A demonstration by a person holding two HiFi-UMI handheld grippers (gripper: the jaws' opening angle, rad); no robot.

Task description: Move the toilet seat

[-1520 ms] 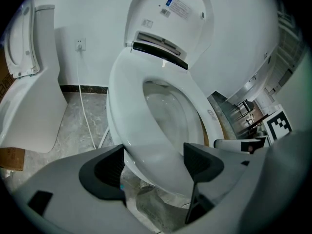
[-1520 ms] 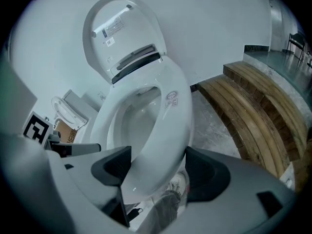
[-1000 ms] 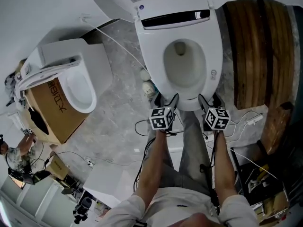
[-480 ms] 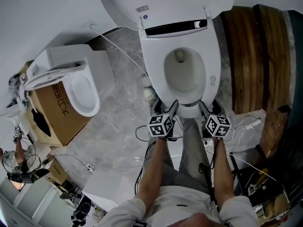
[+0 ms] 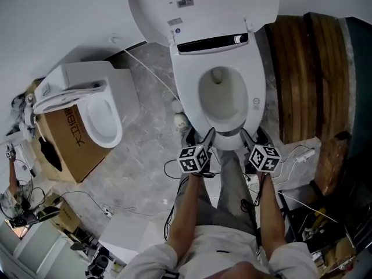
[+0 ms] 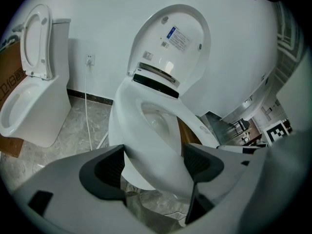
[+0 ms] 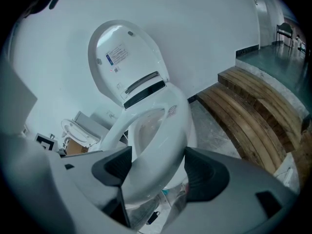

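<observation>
The white toilet seat (image 5: 189, 92) rings the bowl, and its lid (image 5: 197, 10) stands up against the wall. My left gripper (image 5: 200, 135) is at the seat's front left and my right gripper (image 5: 254, 137) at its front right. In the left gripper view the seat's front rim (image 6: 146, 145) fills the gap of the left gripper (image 6: 153, 165), with both pads against it. In the right gripper view the rim (image 7: 161, 145) sits the same way in the right gripper (image 7: 156, 167). The seat's front looks tilted up off the bowl.
A second white toilet (image 5: 96, 106) stands to the left beside a cardboard box (image 5: 64, 135). Wooden steps (image 5: 308, 68) lie to the right. Cables (image 5: 174, 158) trail over the grey marble floor near the person's feet, and a white cord (image 5: 139, 54) runs to the wall.
Both grippers have stayed on the seat's front edge and drifted slightly left. The head view has tipped so that more of the raised lid shows.
</observation>
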